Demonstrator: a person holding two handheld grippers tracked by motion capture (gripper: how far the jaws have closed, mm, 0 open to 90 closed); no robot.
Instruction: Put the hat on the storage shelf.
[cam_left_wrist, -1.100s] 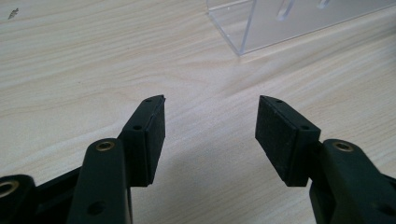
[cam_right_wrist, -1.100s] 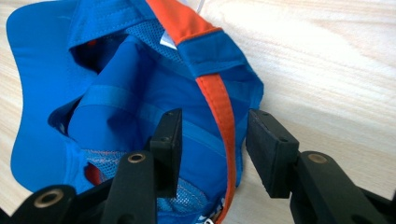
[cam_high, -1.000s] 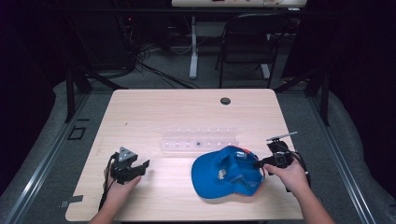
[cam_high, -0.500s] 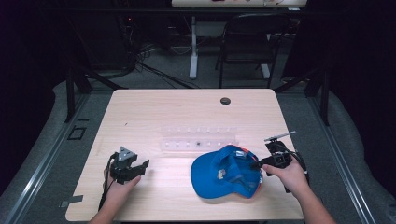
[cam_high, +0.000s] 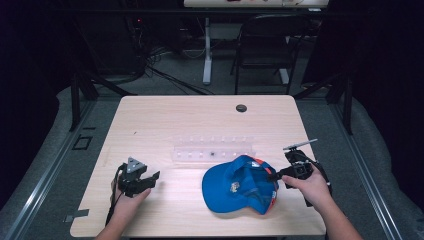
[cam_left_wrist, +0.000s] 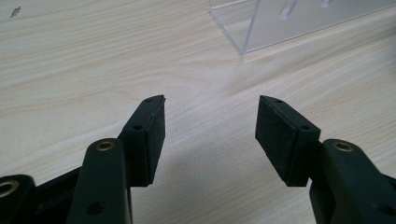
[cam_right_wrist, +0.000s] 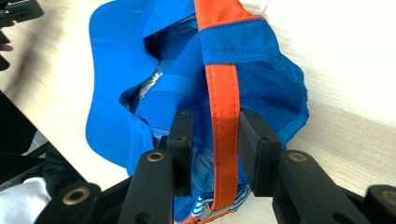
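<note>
A blue cap (cam_high: 235, 185) with orange trim lies upside down on the table's front right part. In the right gripper view its hollow inside (cam_right_wrist: 261, 79) faces me, and an orange strap (cam_right_wrist: 224, 93) runs over the back opening. My right gripper (cam_high: 272, 175) is at the cap's right edge, its jaws shut on that strap (cam_right_wrist: 215, 140). My left gripper (cam_high: 155, 176) rests at the front left, well apart from the cap. It stands open over bare wood (cam_left_wrist: 210, 130), with nothing between its pads.
A clear plastic rack (cam_high: 212, 150) with a row of small holes lies across the middle of the wooden table (cam_high: 200, 115), just behind the cap; its corner (cam_left_wrist: 280, 23) is ahead of the left gripper. A black grommet (cam_high: 241, 108) sits near the far edge. A chair (cam_high: 265, 45) stands beyond.
The right gripper and the cap's rear edge have shifted slightly to the left. The left gripper has stayed where it was.
</note>
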